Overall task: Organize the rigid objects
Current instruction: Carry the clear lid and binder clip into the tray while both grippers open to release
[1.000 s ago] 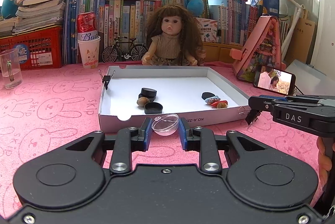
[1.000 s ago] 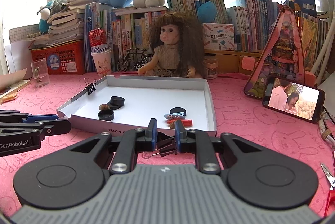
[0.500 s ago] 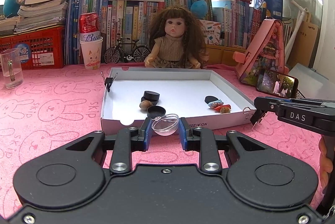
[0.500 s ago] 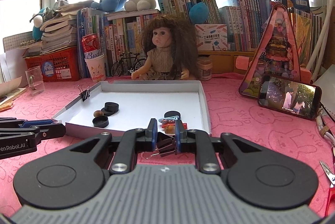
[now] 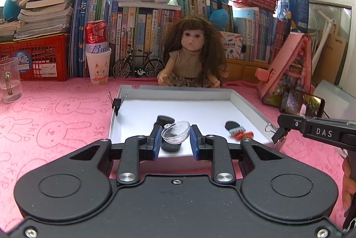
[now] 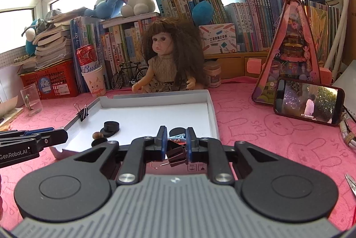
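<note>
Pinching a clear plastic half-sphere shell (image 5: 175, 134) between its blue pads, the left gripper (image 5: 175, 142) hangs over the near edge of the shallow white cardboard tray (image 5: 247, 102), just above a black round cap (image 5: 170, 146). Beside it, the right gripper (image 6: 176, 145) is clamped on a black metal binder clip (image 6: 178, 156) at the tray's near rim. More black discs (image 6: 111, 126) and a small brown nut (image 6: 97, 135) lie inside the tray on the pink bunny-print cloth (image 5: 55, 117).

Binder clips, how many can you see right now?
2. One binder clip is clamped on the white tray's left wall. The other binder clip is held in the right gripper at the tray's near edge. Others may be hidden.
</note>
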Demonstrator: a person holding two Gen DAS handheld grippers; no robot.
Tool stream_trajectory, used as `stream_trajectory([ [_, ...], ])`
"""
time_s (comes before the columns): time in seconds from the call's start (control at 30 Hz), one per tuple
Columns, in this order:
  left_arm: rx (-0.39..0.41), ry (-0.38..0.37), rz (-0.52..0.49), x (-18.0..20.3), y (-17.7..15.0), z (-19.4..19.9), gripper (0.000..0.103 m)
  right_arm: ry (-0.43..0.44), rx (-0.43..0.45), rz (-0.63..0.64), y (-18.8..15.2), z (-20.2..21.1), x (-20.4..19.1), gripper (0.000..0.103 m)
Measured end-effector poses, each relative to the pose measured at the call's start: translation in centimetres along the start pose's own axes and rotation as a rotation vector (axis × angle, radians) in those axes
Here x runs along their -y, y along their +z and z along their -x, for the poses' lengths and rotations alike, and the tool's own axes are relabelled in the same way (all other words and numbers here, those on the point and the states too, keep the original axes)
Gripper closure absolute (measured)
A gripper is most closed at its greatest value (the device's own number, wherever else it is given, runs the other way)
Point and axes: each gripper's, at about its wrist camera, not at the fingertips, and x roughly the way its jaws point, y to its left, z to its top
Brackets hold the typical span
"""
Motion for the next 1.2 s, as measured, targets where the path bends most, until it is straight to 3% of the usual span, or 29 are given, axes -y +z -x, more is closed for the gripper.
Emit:
stream_trajectory([
  [0.1,0.002,-0.012,-0.001,-0.3,1.4,-1.6,0.078,0.002,-0.014,-0.013,1.1,-1.3,0.3,0.082],
  [0.17,-0.007,-0.022,-0.002,-0.6,2.9,-3.4,0.078,0.009,-0.036,-0.039,2.1,-2.8,0.6,0.091],
  [0.37,-0.07,-0.029,0.088,-2.1,6.1,-9.5,0.078,0.004,-0.09,-0.133,4.6,-7.5,1.6,0.092],
  [0.47,-0.086,-0.014,0.102,-2.4,6.0,-10.9,0.078,0.029,-0.118,-0.183,4.3,-8.0,2.4,0.092],
  [0.6,-0.107,-0.025,0.056,-2.2,5.1,-11.6,0.078,0.039,-0.148,-0.137,3.3,-7.7,2.6,0.089],
  [0.9,-0.145,-0.004,0.077,-2.0,5.2,-13.9,0.078,0.045,-0.179,-0.167,2.3,-8.2,3.1,0.085],
  [1.2,-0.241,0.083,0.072,-2.1,5.0,-17.9,0.075,0.063,-0.18,-0.121,1.9,-7.5,2.7,0.082],
])
